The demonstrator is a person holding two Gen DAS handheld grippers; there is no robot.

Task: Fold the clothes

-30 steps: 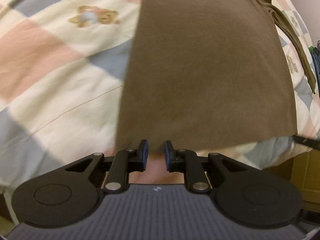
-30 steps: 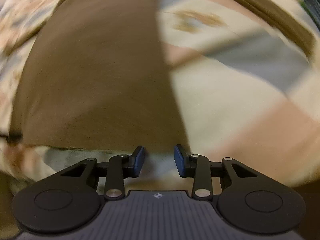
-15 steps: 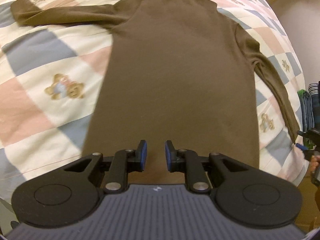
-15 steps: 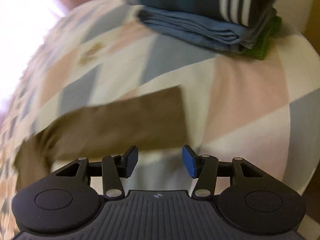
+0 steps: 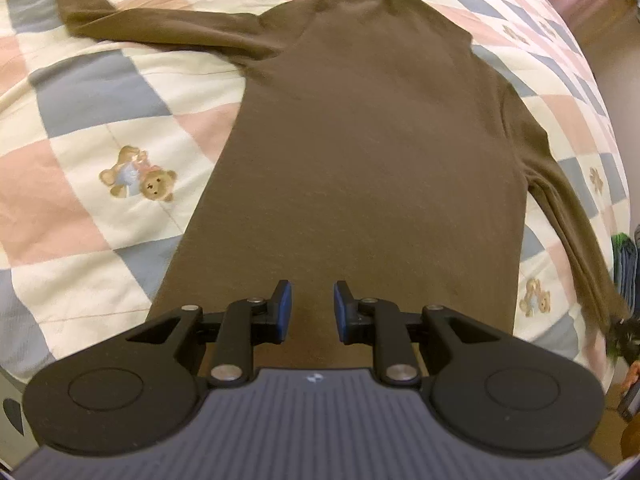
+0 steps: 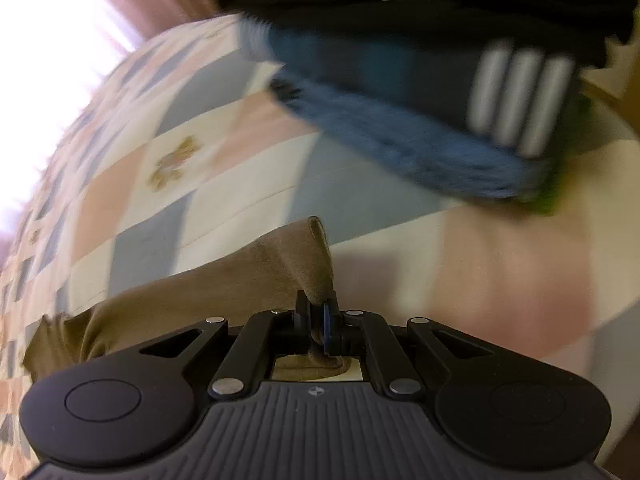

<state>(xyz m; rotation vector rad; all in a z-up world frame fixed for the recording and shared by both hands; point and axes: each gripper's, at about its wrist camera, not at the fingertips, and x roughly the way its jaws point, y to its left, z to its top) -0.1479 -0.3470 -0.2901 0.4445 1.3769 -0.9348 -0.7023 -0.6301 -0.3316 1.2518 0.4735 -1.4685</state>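
A brown long-sleeved shirt (image 5: 372,152) lies flat on the patchwork quilt (image 5: 80,120), hem toward me, collar far. Its left sleeve (image 5: 160,24) stretches out to the far left; its right sleeve (image 5: 568,216) runs down the right side. My left gripper (image 5: 311,308) is open and empty, hovering over the hem. In the right wrist view my right gripper (image 6: 317,316) is shut on the cuff of the right sleeve (image 6: 240,276), which is lifted a little off the quilt (image 6: 480,272).
A stack of folded clothes (image 6: 440,92), dark, blue and green, sits on the quilt just beyond the right gripper; it also shows at the right edge of the left wrist view (image 5: 626,260). Teddy bear prints (image 5: 138,178) mark the quilt. The bed's near edge lies below the hem.
My left gripper has pulled back and up, so the whole shirt shows. My right gripper has swung to the right sleeve's cuff and closed on it.
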